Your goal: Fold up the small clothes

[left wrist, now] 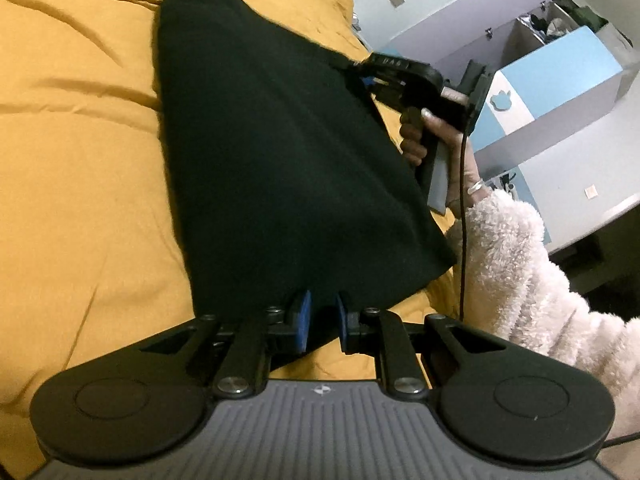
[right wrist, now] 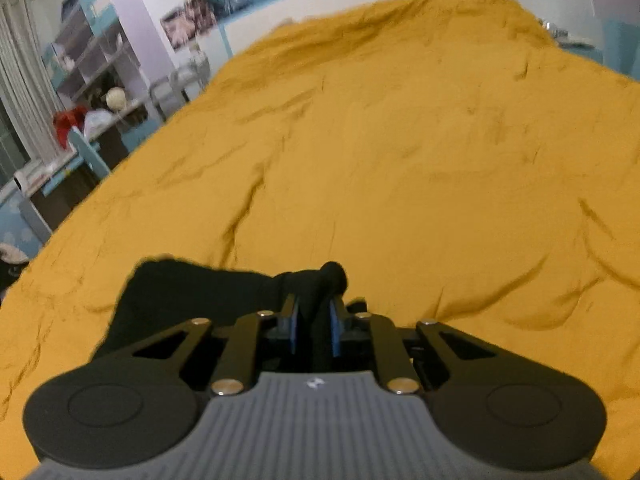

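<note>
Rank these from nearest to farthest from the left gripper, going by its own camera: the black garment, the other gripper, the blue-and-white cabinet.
1. Black garment: its edge lies between the left gripper's fingers.
2. Right gripper: farther up, clamping the garment's right edge.
3. Blue-and-white cabinet: beyond the bed, far right.

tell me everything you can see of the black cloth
The black cloth is a plain, dark, matte, soft-looking fabric with no visible print. It is stretched over the mustard bedspread, tapering to its far end. The left gripper has its near edge between blue pads; the right gripper pinches a bunched fold at its side edge.
</note>
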The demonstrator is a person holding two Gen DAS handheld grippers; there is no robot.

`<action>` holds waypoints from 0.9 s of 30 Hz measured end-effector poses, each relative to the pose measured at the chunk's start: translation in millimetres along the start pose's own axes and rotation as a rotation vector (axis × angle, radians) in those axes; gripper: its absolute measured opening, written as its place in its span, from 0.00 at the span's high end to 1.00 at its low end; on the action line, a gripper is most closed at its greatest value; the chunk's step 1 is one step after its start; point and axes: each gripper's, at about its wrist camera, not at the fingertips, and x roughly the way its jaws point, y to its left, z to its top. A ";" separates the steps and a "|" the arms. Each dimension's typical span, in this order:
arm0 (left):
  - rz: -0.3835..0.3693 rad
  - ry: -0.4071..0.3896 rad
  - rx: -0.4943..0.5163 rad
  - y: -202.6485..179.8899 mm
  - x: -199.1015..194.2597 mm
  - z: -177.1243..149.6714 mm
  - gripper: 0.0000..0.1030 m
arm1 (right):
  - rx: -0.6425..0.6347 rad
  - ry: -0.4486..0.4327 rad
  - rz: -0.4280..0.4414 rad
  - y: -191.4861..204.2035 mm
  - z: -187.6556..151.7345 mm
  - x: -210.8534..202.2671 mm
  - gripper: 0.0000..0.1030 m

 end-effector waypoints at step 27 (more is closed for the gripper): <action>0.129 0.005 0.071 -34.5 5.6 -3.1 0.80 | 0.160 0.060 0.088 -11.3 -151.4 -210.5 0.64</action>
